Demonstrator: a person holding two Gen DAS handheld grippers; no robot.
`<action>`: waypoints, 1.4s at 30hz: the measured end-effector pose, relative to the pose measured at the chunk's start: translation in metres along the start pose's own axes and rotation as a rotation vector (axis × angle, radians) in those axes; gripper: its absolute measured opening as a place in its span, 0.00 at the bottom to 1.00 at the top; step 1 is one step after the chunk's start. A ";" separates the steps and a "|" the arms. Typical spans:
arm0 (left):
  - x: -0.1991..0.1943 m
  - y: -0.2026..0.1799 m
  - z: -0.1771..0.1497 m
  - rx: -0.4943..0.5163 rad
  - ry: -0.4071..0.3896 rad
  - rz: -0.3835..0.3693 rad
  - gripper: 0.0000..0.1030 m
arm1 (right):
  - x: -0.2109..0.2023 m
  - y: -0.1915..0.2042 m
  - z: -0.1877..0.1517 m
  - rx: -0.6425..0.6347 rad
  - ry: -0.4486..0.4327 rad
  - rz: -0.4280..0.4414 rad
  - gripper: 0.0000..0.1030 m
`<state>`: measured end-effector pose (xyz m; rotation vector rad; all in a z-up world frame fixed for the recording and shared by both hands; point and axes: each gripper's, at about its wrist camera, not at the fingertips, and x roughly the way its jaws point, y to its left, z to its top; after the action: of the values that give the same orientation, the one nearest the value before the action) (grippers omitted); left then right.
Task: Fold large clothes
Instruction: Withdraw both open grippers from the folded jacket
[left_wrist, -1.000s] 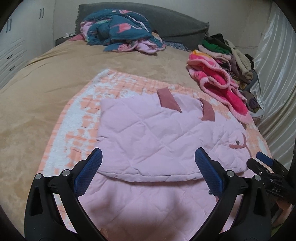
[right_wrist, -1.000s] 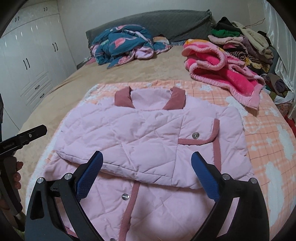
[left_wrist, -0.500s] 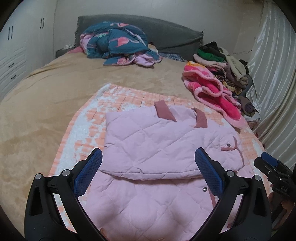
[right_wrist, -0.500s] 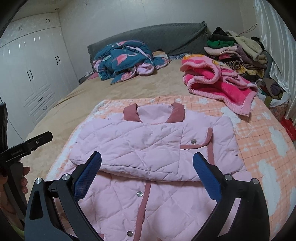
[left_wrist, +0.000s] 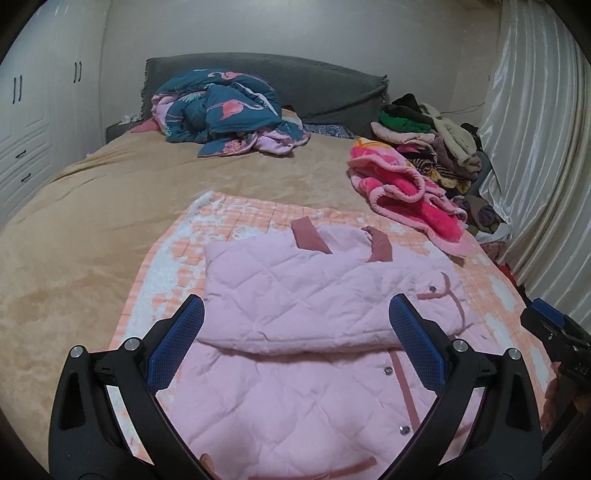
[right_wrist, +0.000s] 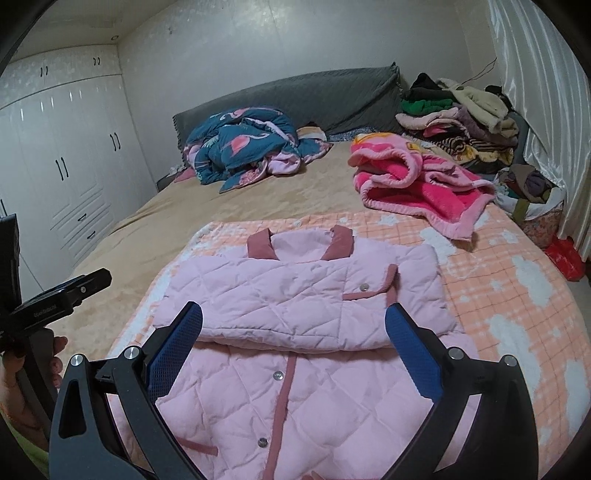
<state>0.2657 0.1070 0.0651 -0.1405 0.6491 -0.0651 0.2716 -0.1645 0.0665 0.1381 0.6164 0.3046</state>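
Note:
A pink quilted jacket (left_wrist: 295, 325) with dark pink collar and trim lies front up on an orange checked blanket (left_wrist: 229, 221) on the bed. Its sleeves are folded across the chest. It also shows in the right wrist view (right_wrist: 295, 314). My left gripper (left_wrist: 295, 339) is open and empty, above the jacket's lower left part. My right gripper (right_wrist: 295, 339) is open and empty, above the jacket's lower middle. The right gripper also shows at the right edge of the left wrist view (left_wrist: 554, 332). The left gripper's body shows at the left edge of the right wrist view (right_wrist: 55, 299).
A pink fleece blanket (right_wrist: 417, 184) lies at the blanket's far right. A pile of folded clothes (right_wrist: 458, 122) stands behind it by the curtain. A blue flamingo duvet (right_wrist: 243, 147) is bunched at the grey headboard. White wardrobes (right_wrist: 55, 166) stand left of the bed.
Both grippers have pulled back and up from the jacket, so more of its lower half and the room shows. The jacket has not moved.

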 end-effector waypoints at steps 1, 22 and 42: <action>-0.004 -0.002 -0.003 0.004 -0.001 -0.014 0.91 | -0.004 -0.002 -0.002 0.003 -0.001 -0.002 0.96; -0.088 -0.044 -0.028 0.061 -0.091 -0.058 0.91 | -0.092 -0.007 -0.017 0.003 -0.083 0.000 0.96; -0.149 -0.067 -0.053 0.121 -0.165 0.014 0.91 | -0.176 -0.017 -0.027 0.005 -0.168 -0.014 0.96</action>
<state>0.1139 0.0500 0.1223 -0.0238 0.4798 -0.0779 0.1240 -0.2361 0.1368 0.1624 0.4517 0.2750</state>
